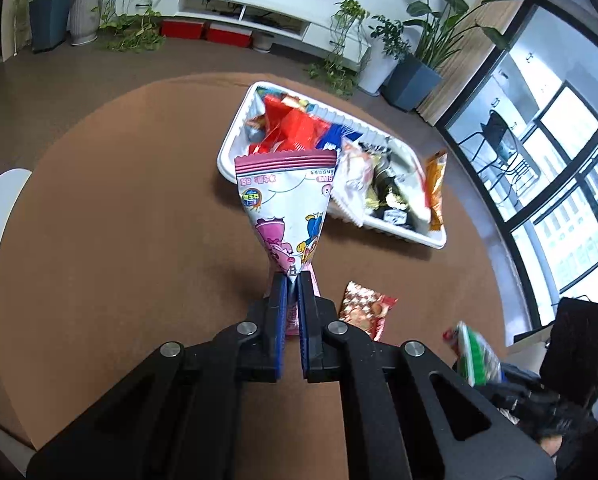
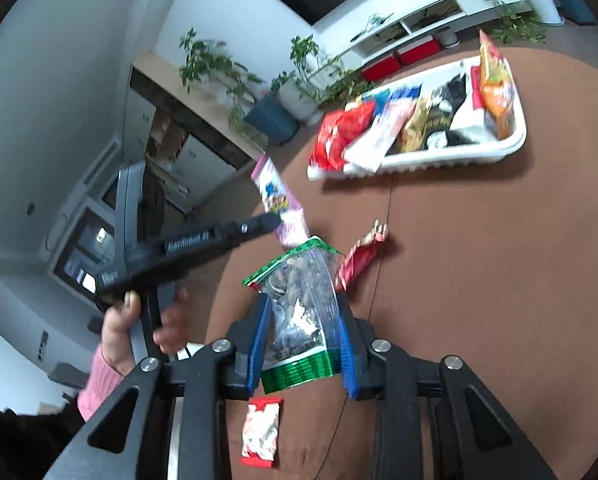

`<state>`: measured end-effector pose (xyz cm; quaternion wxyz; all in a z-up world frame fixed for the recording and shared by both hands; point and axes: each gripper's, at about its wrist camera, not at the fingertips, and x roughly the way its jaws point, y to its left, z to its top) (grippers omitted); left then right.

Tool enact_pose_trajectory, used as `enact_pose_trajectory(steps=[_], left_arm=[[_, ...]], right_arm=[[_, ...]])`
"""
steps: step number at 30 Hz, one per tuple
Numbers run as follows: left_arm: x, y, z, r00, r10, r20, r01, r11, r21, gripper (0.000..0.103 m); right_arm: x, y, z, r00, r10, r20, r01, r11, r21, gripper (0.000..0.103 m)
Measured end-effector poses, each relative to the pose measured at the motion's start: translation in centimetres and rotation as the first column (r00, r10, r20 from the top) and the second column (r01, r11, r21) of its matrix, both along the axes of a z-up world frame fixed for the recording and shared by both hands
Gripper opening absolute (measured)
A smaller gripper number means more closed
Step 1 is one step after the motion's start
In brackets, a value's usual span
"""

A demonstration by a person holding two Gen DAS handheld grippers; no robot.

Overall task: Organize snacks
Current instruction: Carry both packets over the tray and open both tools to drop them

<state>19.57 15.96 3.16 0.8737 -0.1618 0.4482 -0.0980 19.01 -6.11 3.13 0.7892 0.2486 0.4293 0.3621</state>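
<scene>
My left gripper (image 1: 292, 280) is shut on the bottom corner of a pink and white cartoon snack packet (image 1: 285, 200), which stands up above the brown round table (image 1: 119, 240). Beyond it lies a white tray (image 1: 225, 152) holding several snack packets. In the right wrist view my right gripper (image 2: 302, 300) is shut on a clear packet with green edges and dark contents (image 2: 299, 320), lifted off the table. The same view shows the left gripper (image 2: 267, 220) with the pink packet (image 2: 273, 192), and the tray (image 2: 439, 158) at the far right.
A red and gold packet (image 1: 365, 308) lies on the table beside my left fingers, also seen as the red packet (image 2: 359, 258). A red and white packet (image 2: 261, 432) lies below my right gripper. A person's hand (image 2: 119, 328) holds the left tool. Plants and a white cabinet (image 1: 239, 4) stand behind.
</scene>
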Motion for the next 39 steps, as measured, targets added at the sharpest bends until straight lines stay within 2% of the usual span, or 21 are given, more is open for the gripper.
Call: enact_pose_trajectory(steps=[10, 21, 27, 33, 37, 39], left_arm=[[1.0, -0.9, 2.7, 0.998, -0.031, 0.048, 0.031, 1.000, -0.001, 0.004], [5.9, -3.3, 5.5, 0.993, -0.098, 0.060, 0.094, 0.994, 0.063, 0.004], [9.7, -5.3, 5.7, 0.990, -0.137, 0.036, 0.132, 0.985, 0.111, 0.004], [13.0, -7.1, 4.8, 0.988, -0.155, 0.006, 0.153, 0.976, 0.155, 0.004], [15.1, -8.3, 4.1, 0.990, -0.140, -0.001, 0.137, 0.974, 0.182, 0.004], [15.8, -8.8, 3.6, 0.990, -0.138, -0.007, 0.136, 0.970, 0.200, 0.004]], right_arm=[[3.6, -2.1, 1.2, 0.994, -0.106, -0.010, 0.107, 0.991, 0.079, 0.033], [9.5, -3.5, 2.1, 0.977, -0.213, -0.028, 0.215, 0.969, 0.124, 0.033], [14.0, -2.7, 2.6, 0.971, -0.236, -0.022, 0.237, 0.966, 0.105, 0.033], [17.7, -1.9, 1.9, 0.967, -0.255, -0.026, 0.256, 0.964, 0.073, 0.034], [19.3, -1.9, 0.8, 0.958, -0.285, -0.032, 0.286, 0.958, 0.024, 0.044], [20.1, -2.1, 0.3, 0.956, -0.290, -0.033, 0.291, 0.957, 0.008, 0.045]])
